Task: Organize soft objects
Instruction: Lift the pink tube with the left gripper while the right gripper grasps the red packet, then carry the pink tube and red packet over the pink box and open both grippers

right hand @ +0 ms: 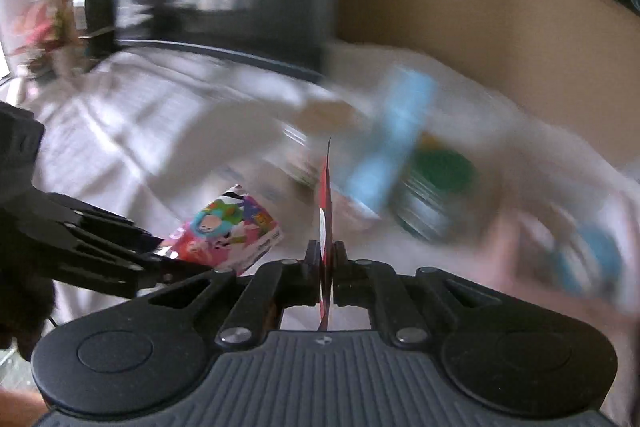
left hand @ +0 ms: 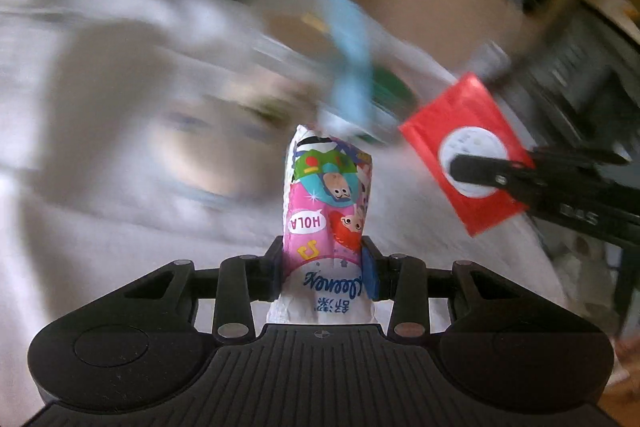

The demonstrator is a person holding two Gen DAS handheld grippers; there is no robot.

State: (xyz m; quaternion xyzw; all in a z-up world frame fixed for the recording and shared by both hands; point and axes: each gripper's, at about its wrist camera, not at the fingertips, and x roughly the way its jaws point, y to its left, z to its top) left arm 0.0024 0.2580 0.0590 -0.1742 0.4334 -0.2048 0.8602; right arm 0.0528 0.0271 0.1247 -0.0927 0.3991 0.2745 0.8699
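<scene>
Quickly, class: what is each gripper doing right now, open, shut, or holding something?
Left gripper: shut on the cartoon-print tissue pack.
Right gripper: shut on the red packet, seen edge-on.

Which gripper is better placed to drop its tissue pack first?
Probably the right gripper: its red pack hangs nearer the blurred pile with the blue strip than the left gripper's cartoon pack.

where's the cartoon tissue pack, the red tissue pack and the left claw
cartoon tissue pack (left hand: 326,195), left wrist view, on its pink printed face
red tissue pack (left hand: 460,151), left wrist view, on its red wrapper
left claw (left hand: 325,259), left wrist view, midway between its fingertips
</scene>
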